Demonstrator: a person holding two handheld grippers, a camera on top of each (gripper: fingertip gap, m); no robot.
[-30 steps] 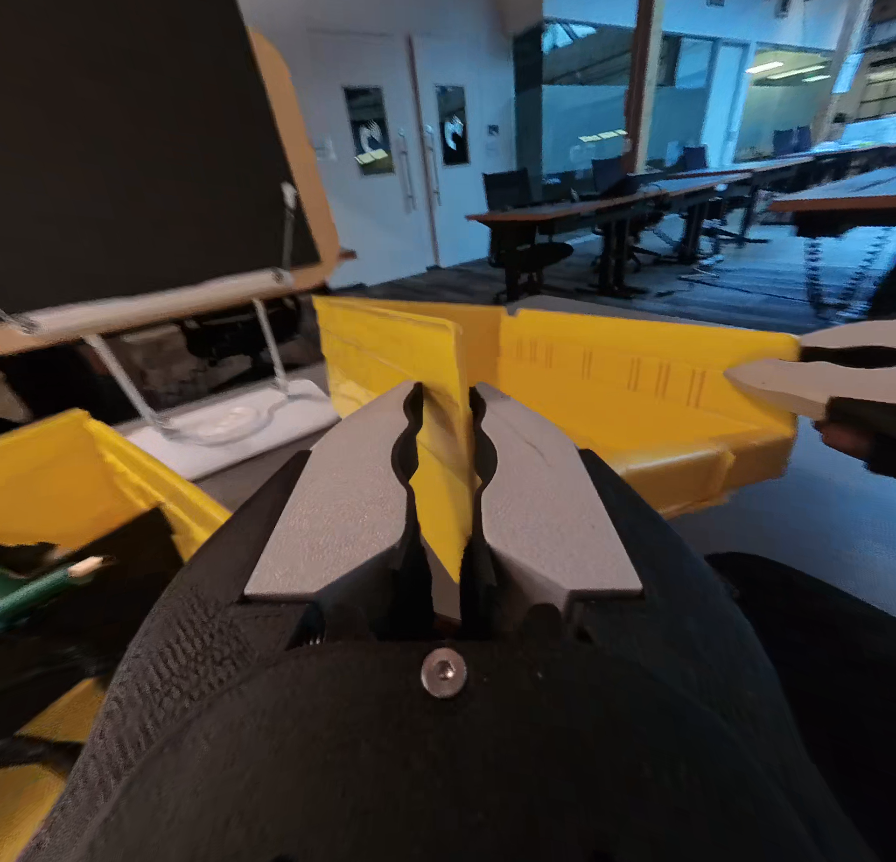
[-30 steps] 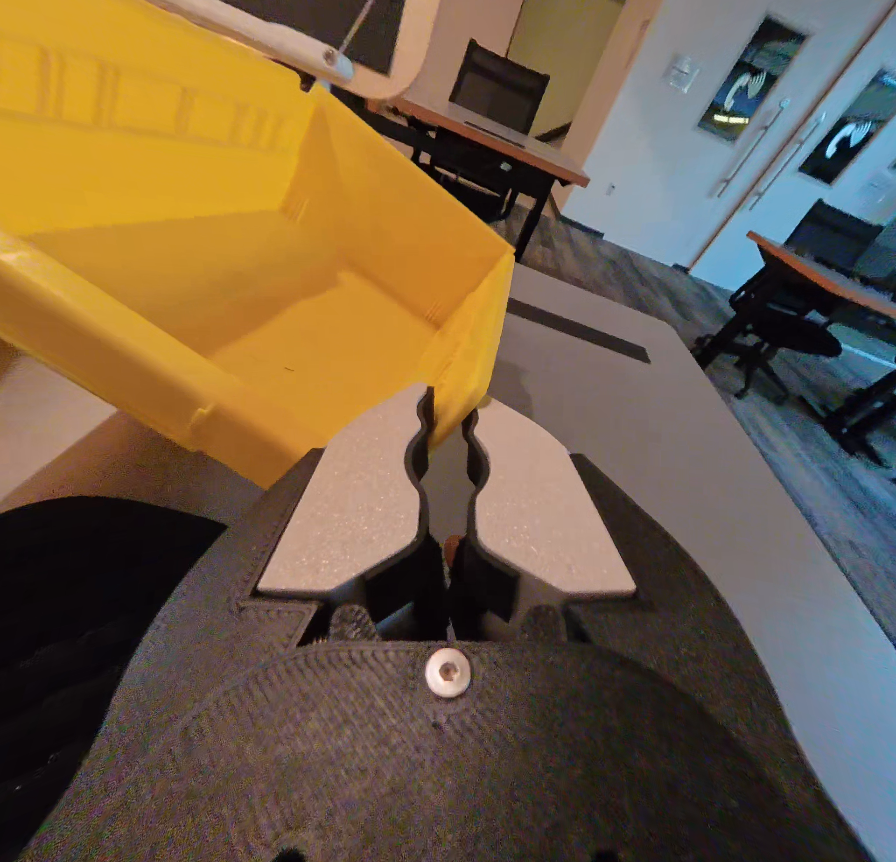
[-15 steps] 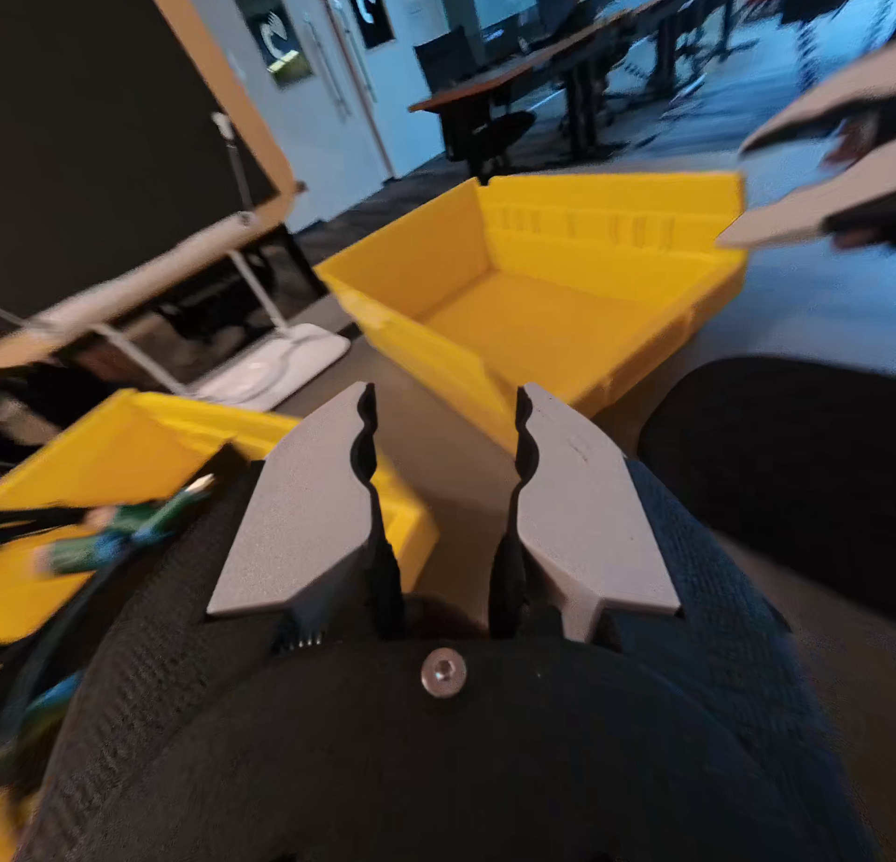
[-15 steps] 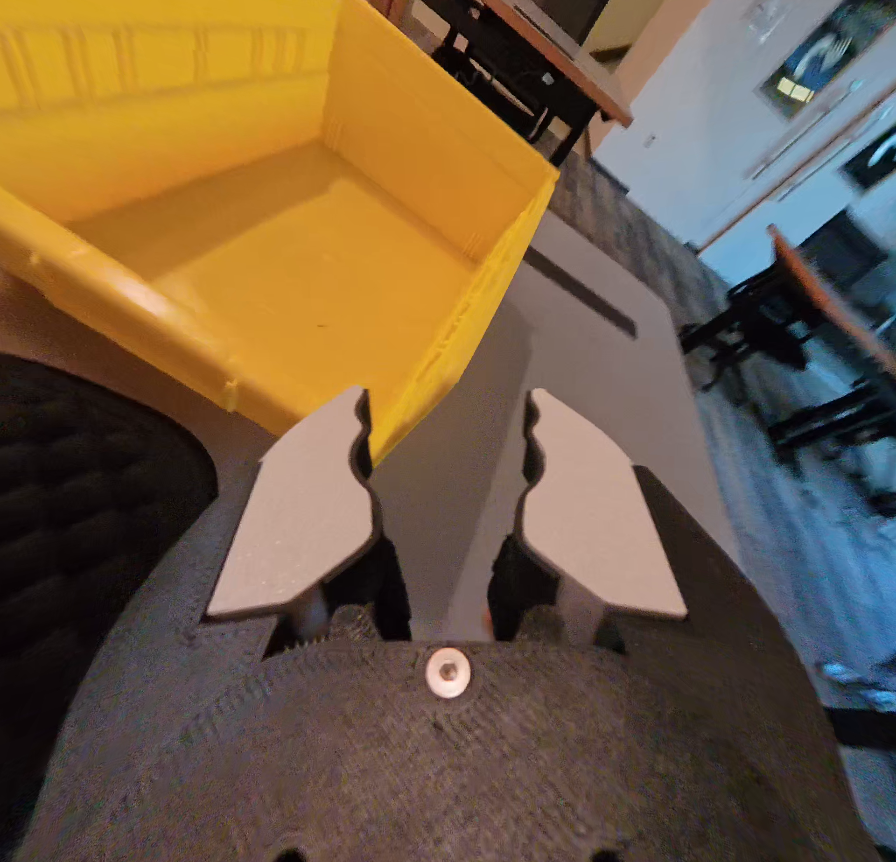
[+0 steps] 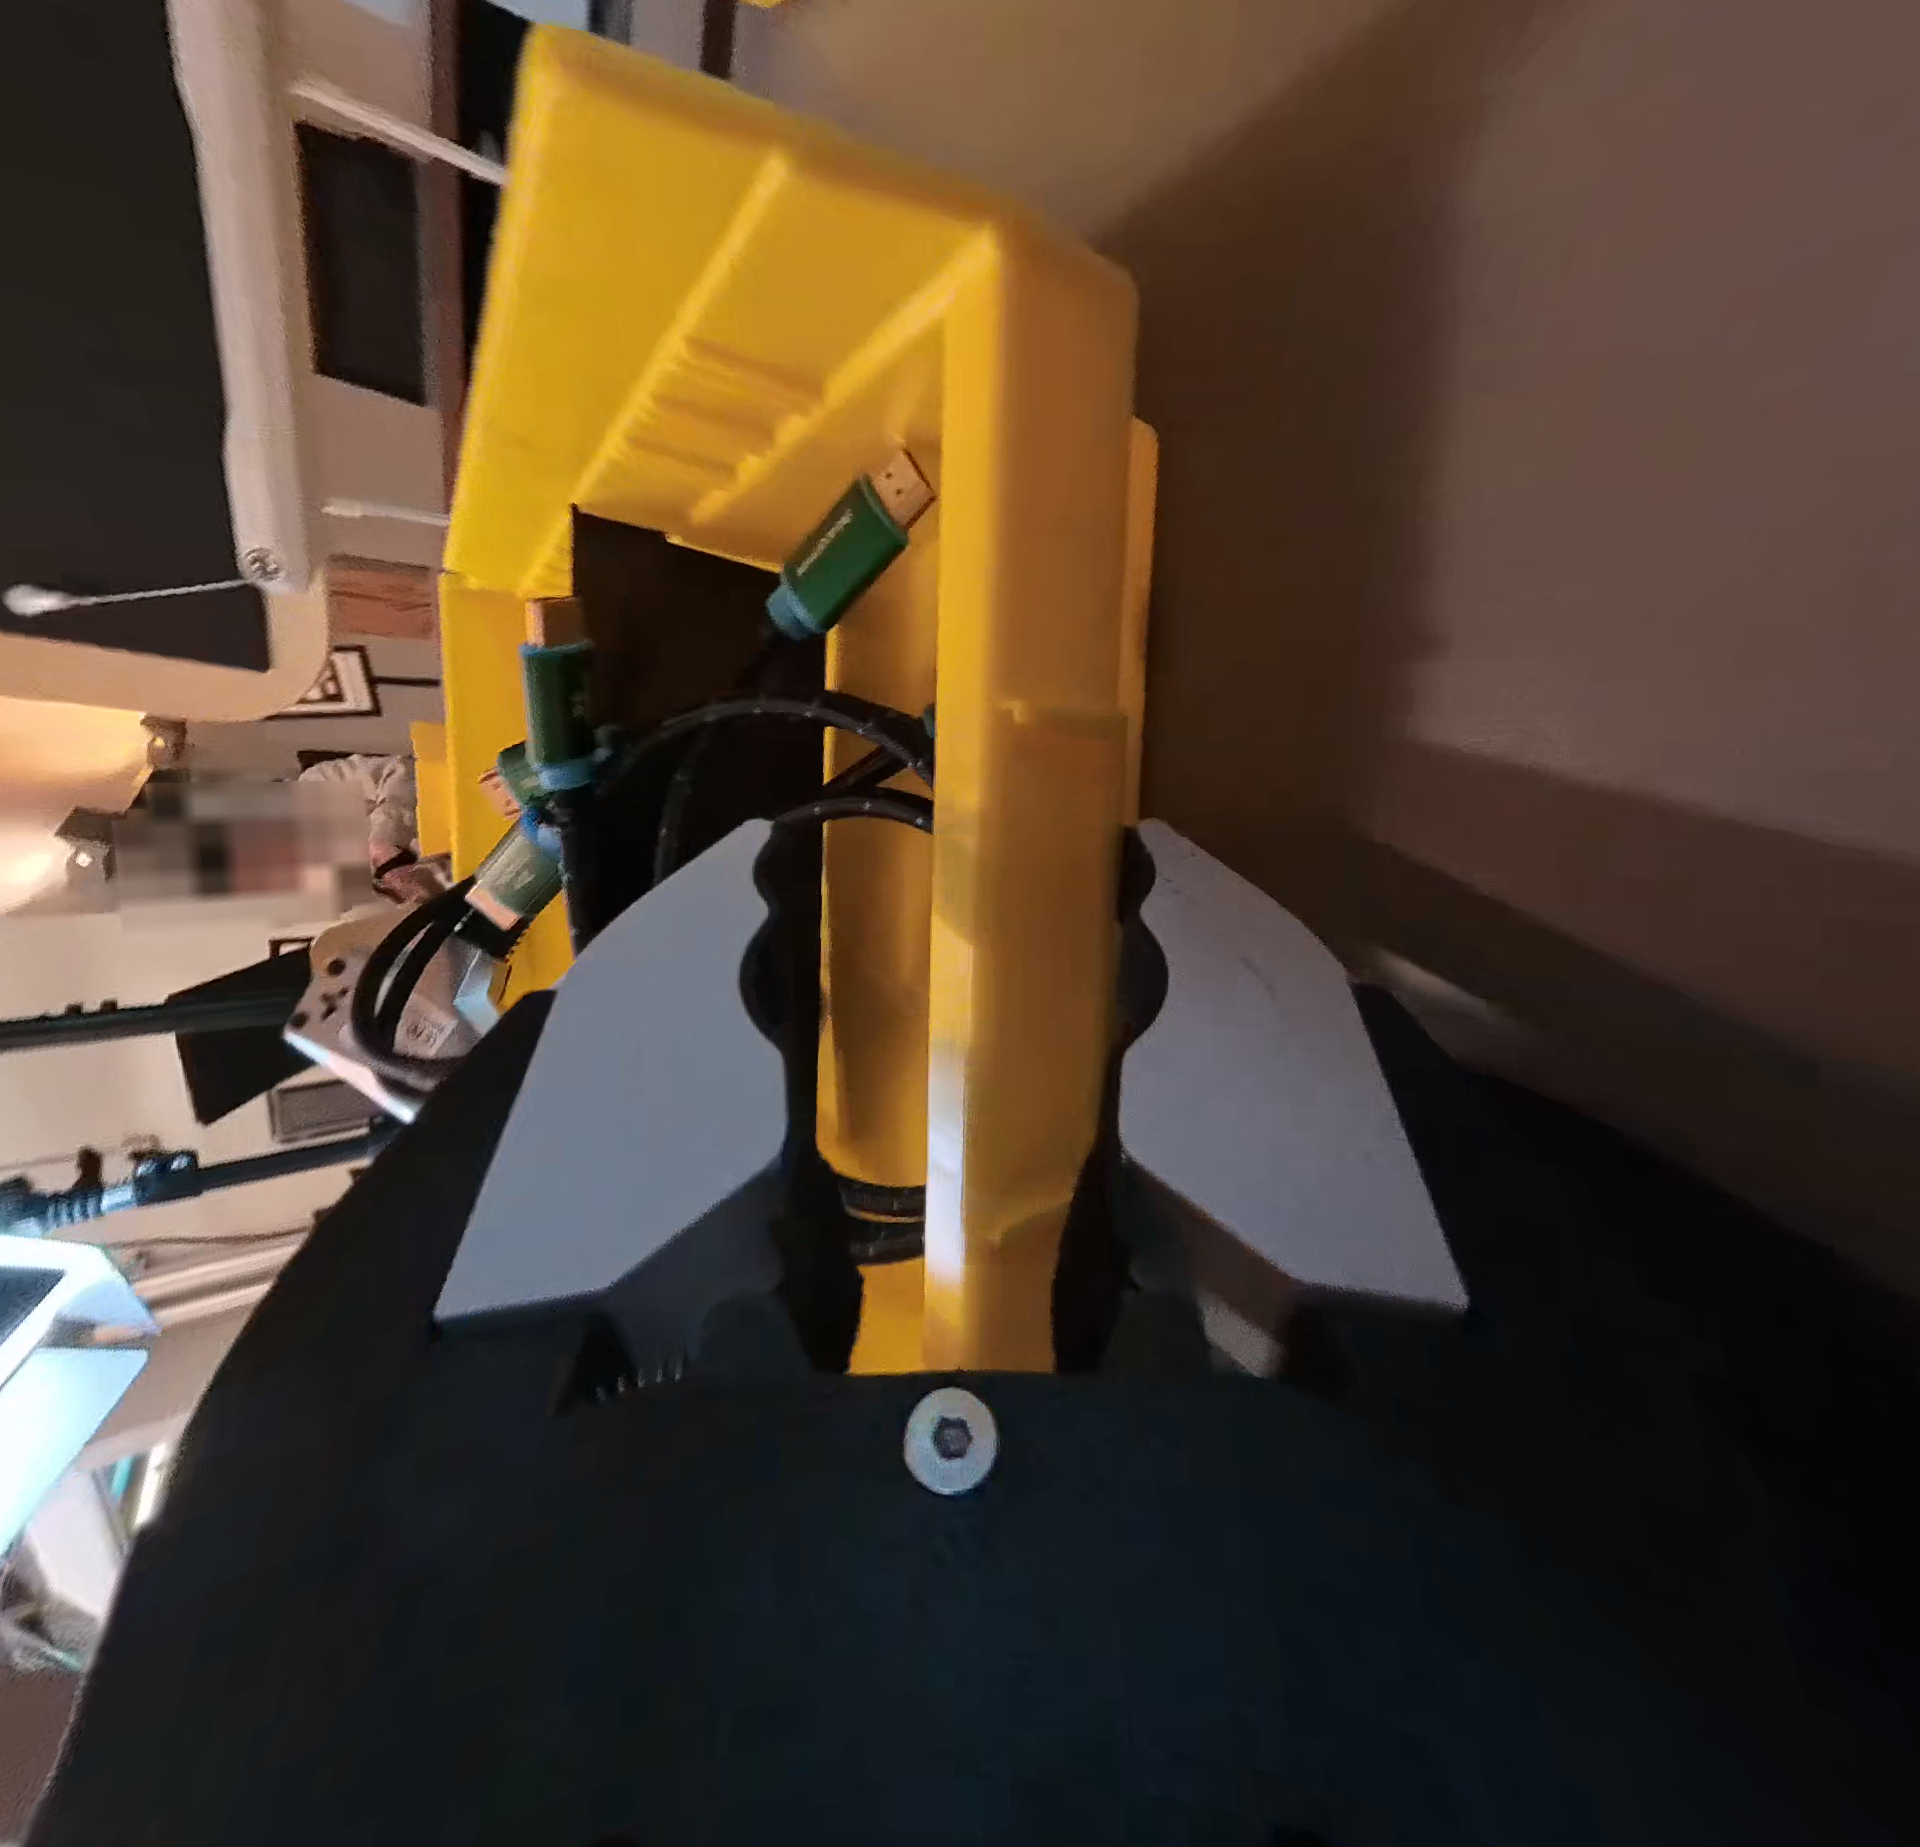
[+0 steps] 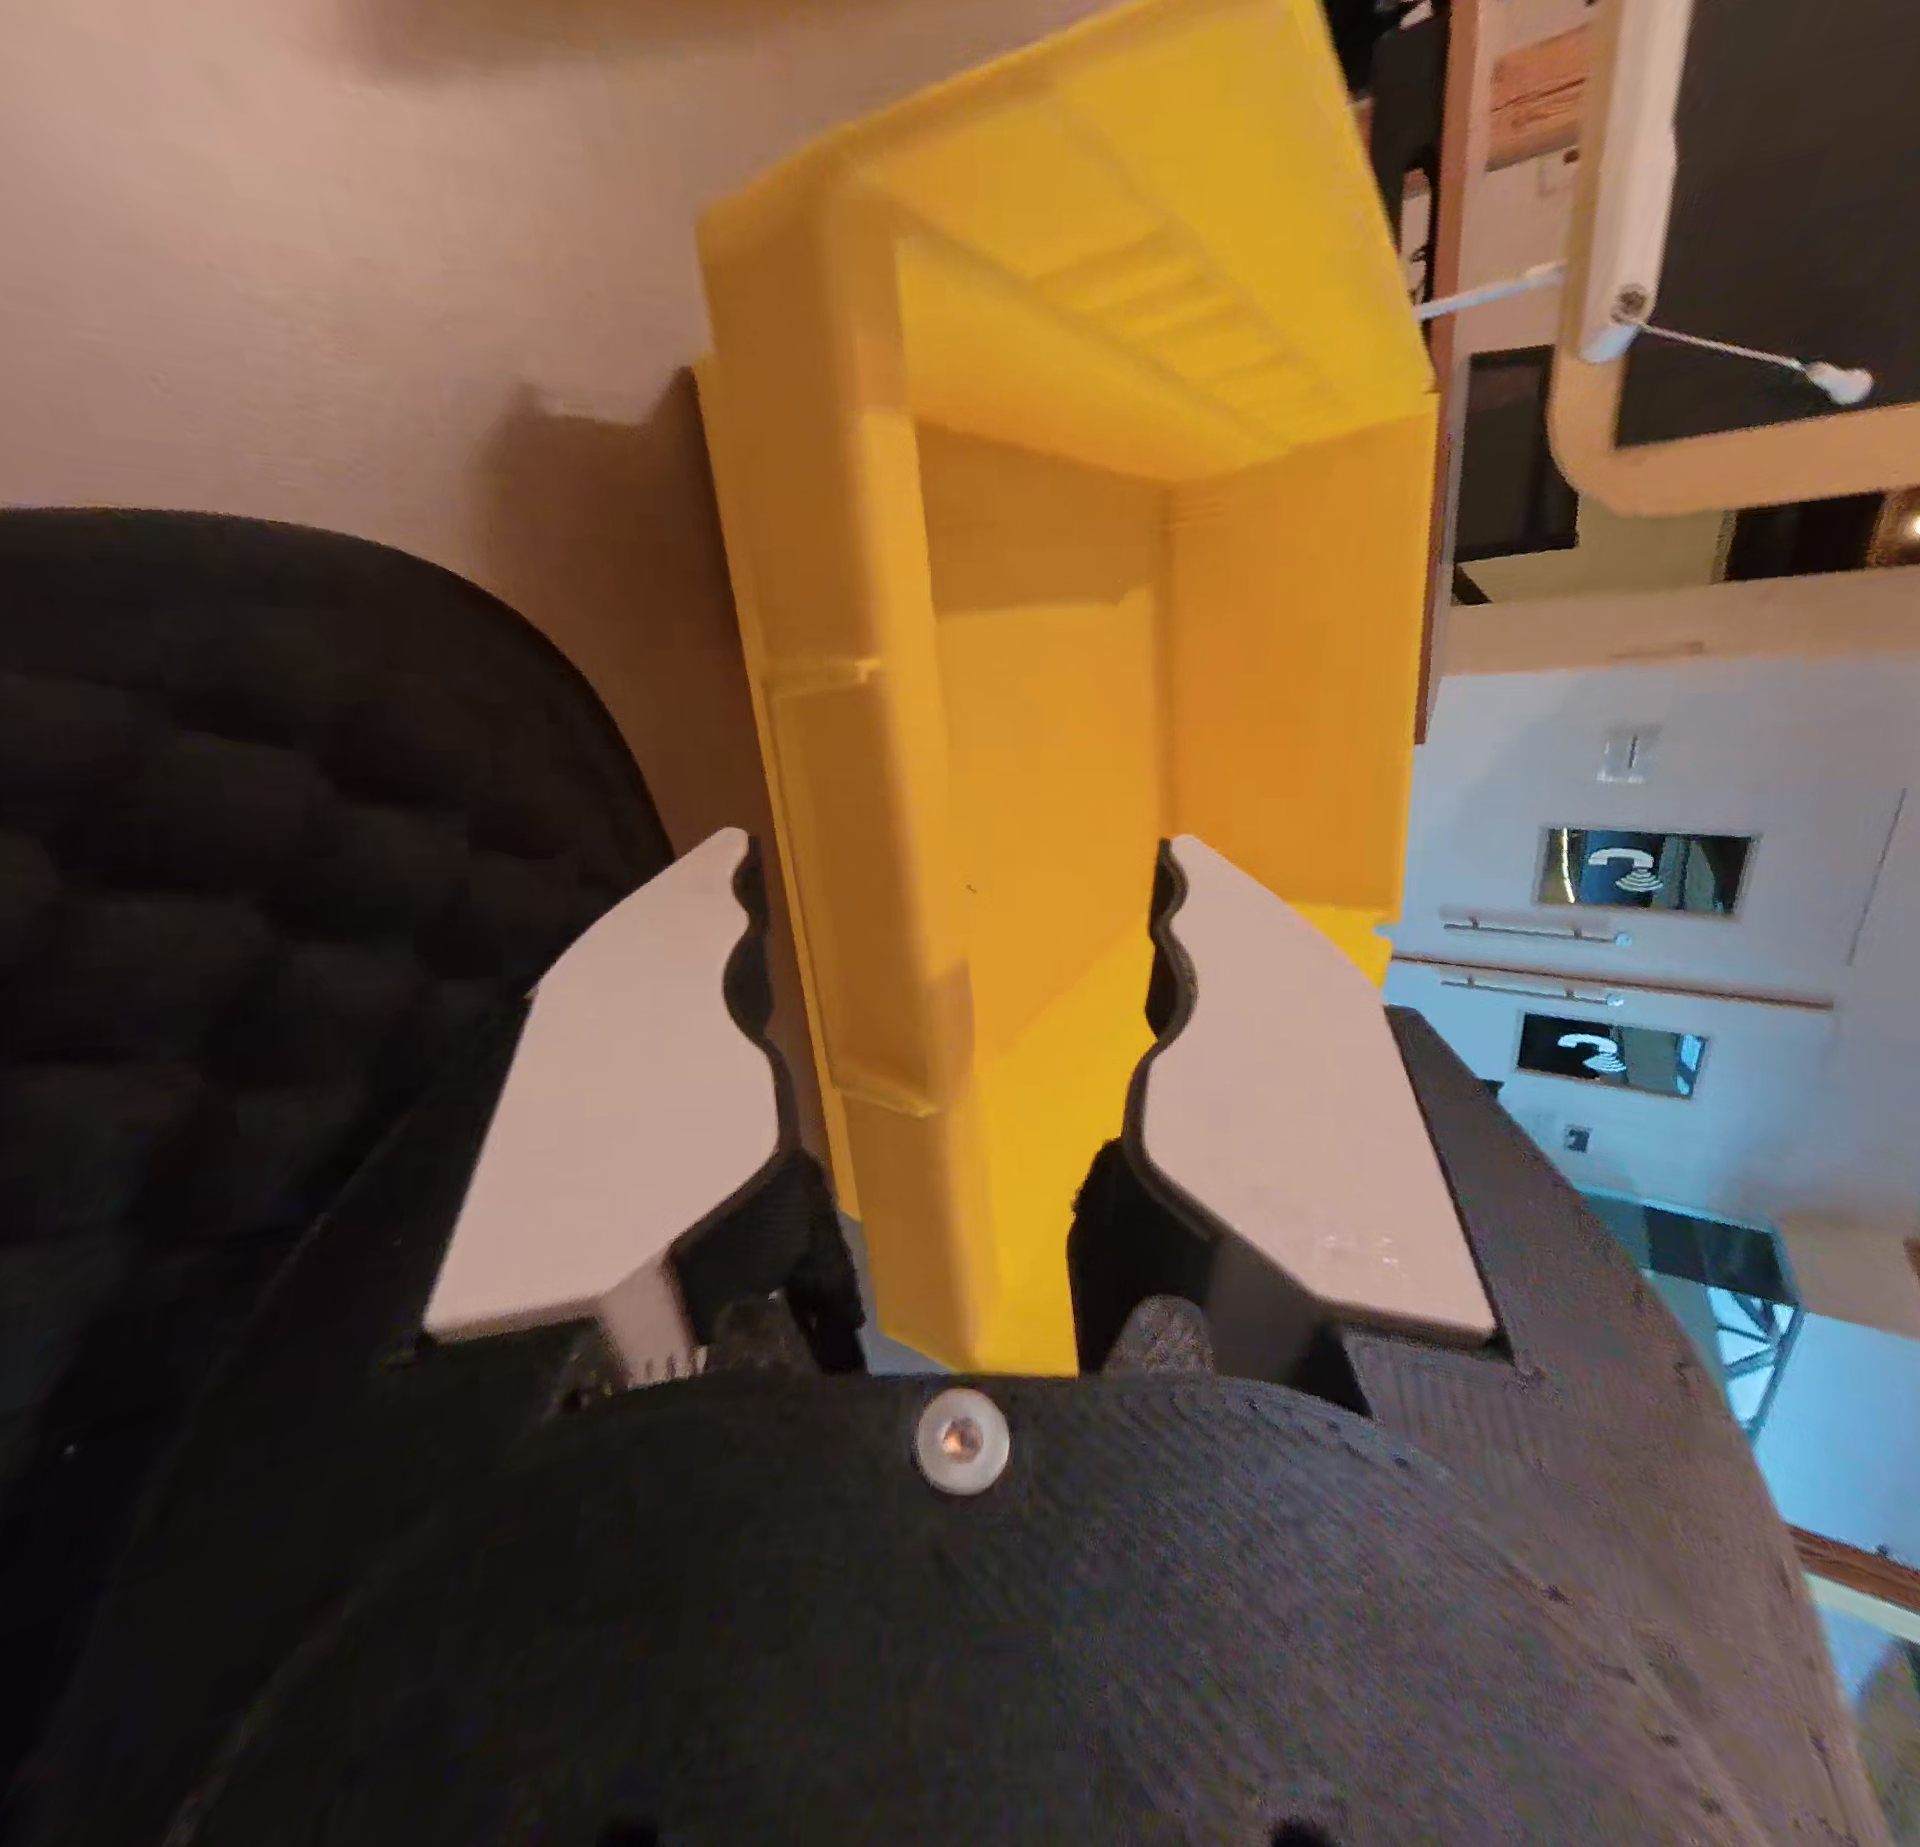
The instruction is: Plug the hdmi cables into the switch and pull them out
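While both views sit rolled on their sides, the left gripper (image 5: 945, 883) has its grey fingers (image 5: 644, 1101) spread wide, one each side of the front wall of a yellow bin (image 5: 1029, 717) at centre frame; whether they touch that wall I cannot tell. Inside this bin lie the hdmi cables (image 5: 748, 737), black braided cords with green plug housings: one green plug (image 5: 847, 550) points toward the upper right of the bin's opening, another plug (image 5: 556, 696) stands at the left edge, and a third (image 5: 509, 878) hangs out over the bin's side at left centre. A dark boxy shape sits behind the cords (possibly the switch, too dim to be sure). Brown worktop (image 5: 1507, 447) fills the right half of the frame.

Over on the right wrist view, the right gripper (image 6: 951, 862) also has its fingers (image 6: 634, 1080) well apart, and a second yellow bin (image 6: 1049, 758) runs up the middle of the frame between them, its lower end reaching down into the gap. Only bare yellow floor shows inside. A black padded mat (image 6: 260, 862) occupies the left centre, just beside that bin.
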